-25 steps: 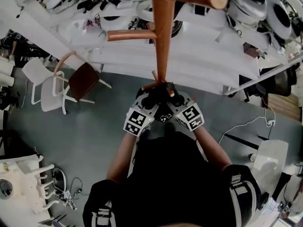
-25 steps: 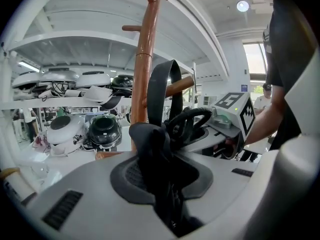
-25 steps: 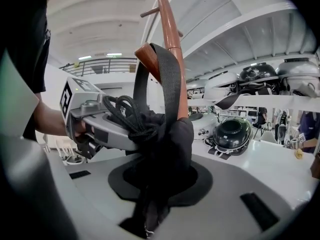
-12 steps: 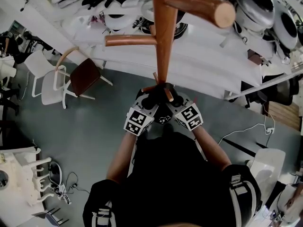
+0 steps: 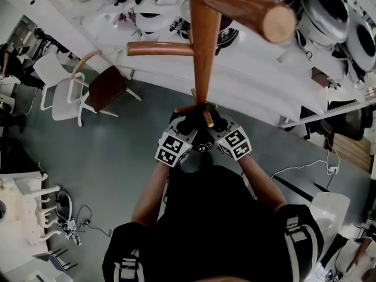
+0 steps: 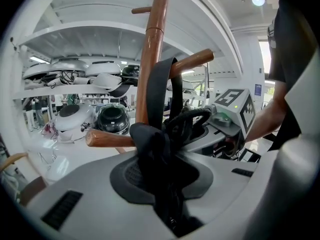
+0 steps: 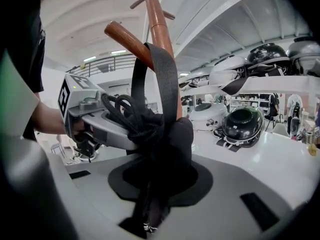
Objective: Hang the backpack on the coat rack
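The wooden coat rack [image 5: 202,46] stands straight ahead, its pole [image 6: 150,59] rising between both grippers. The black backpack shows as bunched fabric [image 5: 198,115] at the pole. Its strap [image 6: 162,86] loops over a slanted peg [image 6: 192,61], and the strap [image 7: 162,76] and peg [image 7: 125,39] also show in the right gripper view. My left gripper [image 5: 187,125] is shut on the black fabric [image 6: 157,149]. My right gripper [image 5: 216,125] is shut on the same bundle [image 7: 162,144]. The two grippers sit side by side, nearly touching. The rest of the bag is hidden.
White shelves [image 5: 276,75] with helmets [image 7: 240,126] run behind the rack. A brown-seated chair [image 5: 106,93] and a white chair [image 5: 59,96] stand at the left on the grey floor. More pegs [image 5: 158,49] stick out from the pole. Cables [image 5: 305,163] lie at the right.
Both grippers keep their grip at the pole and have sunk slightly. The rack's upper peg looms a little larger in the head view.
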A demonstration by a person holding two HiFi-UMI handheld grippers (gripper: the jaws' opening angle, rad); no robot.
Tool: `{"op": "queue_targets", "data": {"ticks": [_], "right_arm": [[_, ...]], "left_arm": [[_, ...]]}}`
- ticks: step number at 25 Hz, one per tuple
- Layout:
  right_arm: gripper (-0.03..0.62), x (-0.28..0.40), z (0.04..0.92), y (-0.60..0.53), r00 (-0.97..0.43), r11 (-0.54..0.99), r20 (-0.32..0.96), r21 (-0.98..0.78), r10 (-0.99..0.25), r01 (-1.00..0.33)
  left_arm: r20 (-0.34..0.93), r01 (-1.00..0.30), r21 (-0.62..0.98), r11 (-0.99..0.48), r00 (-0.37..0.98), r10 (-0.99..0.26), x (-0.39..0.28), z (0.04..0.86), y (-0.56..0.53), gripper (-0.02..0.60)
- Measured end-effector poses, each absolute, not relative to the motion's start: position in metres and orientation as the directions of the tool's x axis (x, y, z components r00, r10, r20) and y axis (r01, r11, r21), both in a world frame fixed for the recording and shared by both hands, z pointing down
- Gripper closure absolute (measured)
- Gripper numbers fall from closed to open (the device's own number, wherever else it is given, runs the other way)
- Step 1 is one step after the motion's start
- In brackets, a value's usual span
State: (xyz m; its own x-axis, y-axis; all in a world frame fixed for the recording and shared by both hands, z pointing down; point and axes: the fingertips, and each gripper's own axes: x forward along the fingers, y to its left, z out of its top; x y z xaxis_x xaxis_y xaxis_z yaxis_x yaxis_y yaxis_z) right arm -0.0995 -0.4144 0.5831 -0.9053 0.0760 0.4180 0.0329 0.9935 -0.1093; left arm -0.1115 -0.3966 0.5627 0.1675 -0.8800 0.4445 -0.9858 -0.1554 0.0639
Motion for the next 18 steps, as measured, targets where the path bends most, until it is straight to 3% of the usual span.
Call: {"op": "queue_targets", "data": {"ticks": [18], "right_arm": [[0.468,-0.102,0.603,-0.425,-0.888,0.993,0.449,-0.106,0.097,0.055]], "left_arm": [[0.469,-0.994,0.060,-0.094,0.111,-0.876,-0.117,0.586,-0.405,0.462]]}}
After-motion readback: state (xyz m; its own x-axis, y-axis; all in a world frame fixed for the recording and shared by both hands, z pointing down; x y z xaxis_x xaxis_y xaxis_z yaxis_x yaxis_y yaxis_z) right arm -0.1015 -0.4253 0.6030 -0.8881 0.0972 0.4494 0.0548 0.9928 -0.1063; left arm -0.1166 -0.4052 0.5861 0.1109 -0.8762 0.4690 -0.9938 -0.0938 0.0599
